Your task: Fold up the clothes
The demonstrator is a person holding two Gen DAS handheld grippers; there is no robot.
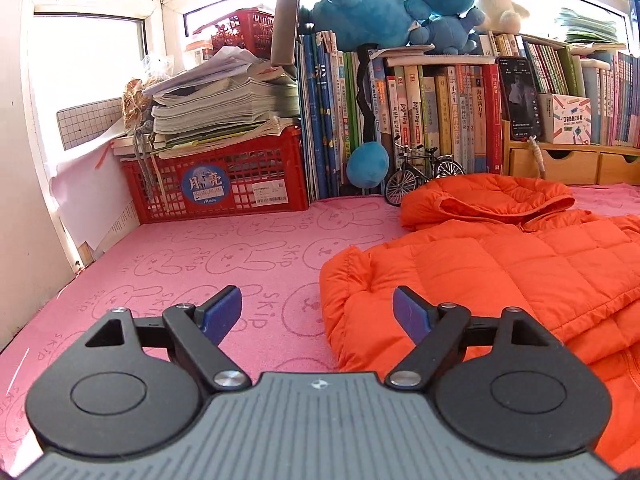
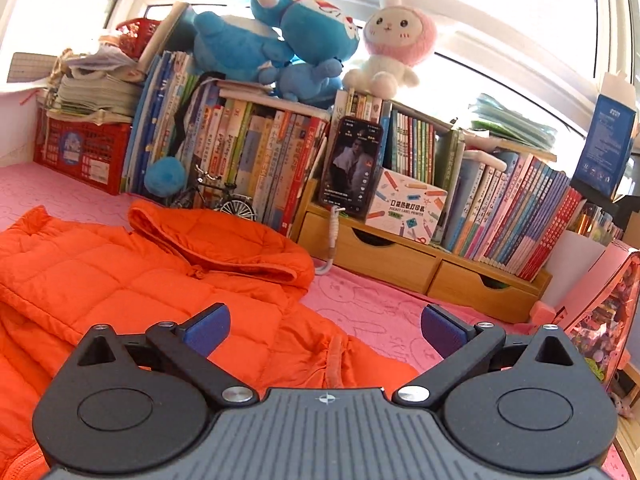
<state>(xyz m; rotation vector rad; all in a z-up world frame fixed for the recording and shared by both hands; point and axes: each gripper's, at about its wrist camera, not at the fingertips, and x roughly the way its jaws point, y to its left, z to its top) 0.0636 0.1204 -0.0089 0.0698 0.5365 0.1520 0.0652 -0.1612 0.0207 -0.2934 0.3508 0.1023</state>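
An orange quilted hooded jacket [image 1: 500, 264] lies spread on the pink rabbit-print cloth [image 1: 220, 264], hood toward the books. My left gripper [image 1: 318, 314] is open and empty, hovering at the jacket's left edge, where a folded sleeve bulges. In the right wrist view the jacket [image 2: 132, 280] fills the left and middle. My right gripper [image 2: 326, 330] is open and empty, over the jacket's right edge near a sleeve cuff [image 2: 334, 364].
A red crate [image 1: 216, 184] piled with papers stands back left. Books [image 1: 432, 112], plush toys [image 2: 304, 36], a phone [image 2: 352, 166], a toy bicycle [image 1: 420, 176] and wooden drawers [image 2: 420, 264] line the back. A pink box [image 2: 600, 304] sits at right.
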